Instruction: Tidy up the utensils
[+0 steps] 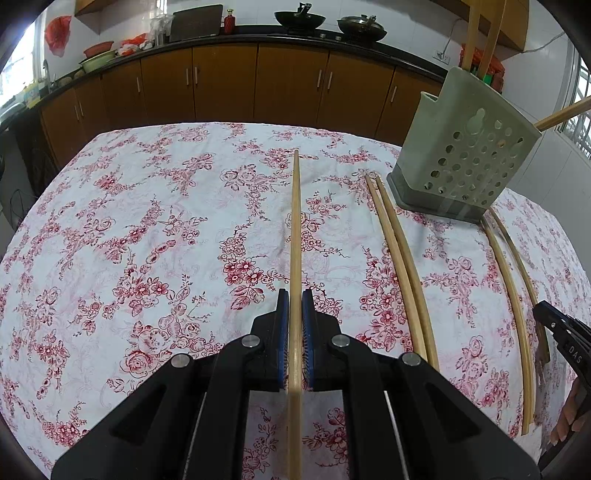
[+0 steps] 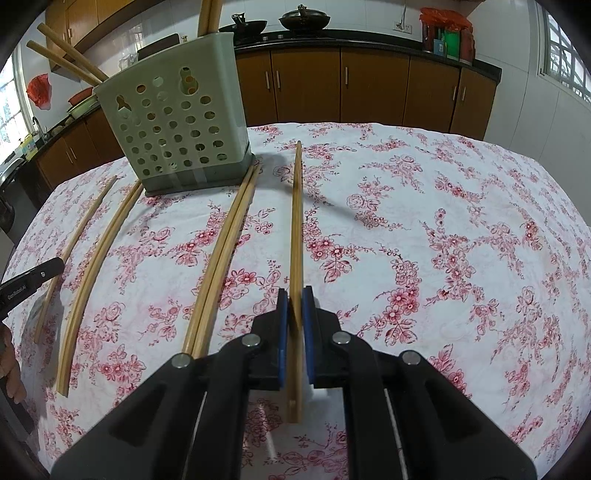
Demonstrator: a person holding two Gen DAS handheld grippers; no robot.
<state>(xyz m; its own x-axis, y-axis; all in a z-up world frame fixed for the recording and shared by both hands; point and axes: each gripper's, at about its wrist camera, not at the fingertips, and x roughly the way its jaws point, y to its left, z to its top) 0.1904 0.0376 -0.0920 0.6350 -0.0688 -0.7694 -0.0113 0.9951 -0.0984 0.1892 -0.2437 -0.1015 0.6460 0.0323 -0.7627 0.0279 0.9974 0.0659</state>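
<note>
In the left wrist view my left gripper (image 1: 295, 295) is shut on a long wooden chopstick (image 1: 296, 221) that points away over the floral tablecloth (image 1: 147, 221). In the right wrist view my right gripper (image 2: 295, 295) is shut on another chopstick (image 2: 296, 221). A pale green perforated utensil holder (image 1: 465, 147) (image 2: 173, 125) stands on the table with several chopsticks (image 1: 484, 37) (image 2: 208, 14) sticking out of it. Loose chopstick pairs (image 1: 399, 266) (image 2: 225, 258) lie flat beside the holder, with more (image 1: 513, 295) (image 2: 96, 273) further out. Each view shows the other gripper (image 1: 561, 332) (image 2: 33, 277) at its edge.
Brown kitchen cabinets (image 1: 258, 85) under a dark counter run behind the table, with woks (image 1: 299, 18) on the stove. A window (image 2: 565, 51) is at the right. A person's fingers (image 1: 565, 421) show at the frame edge.
</note>
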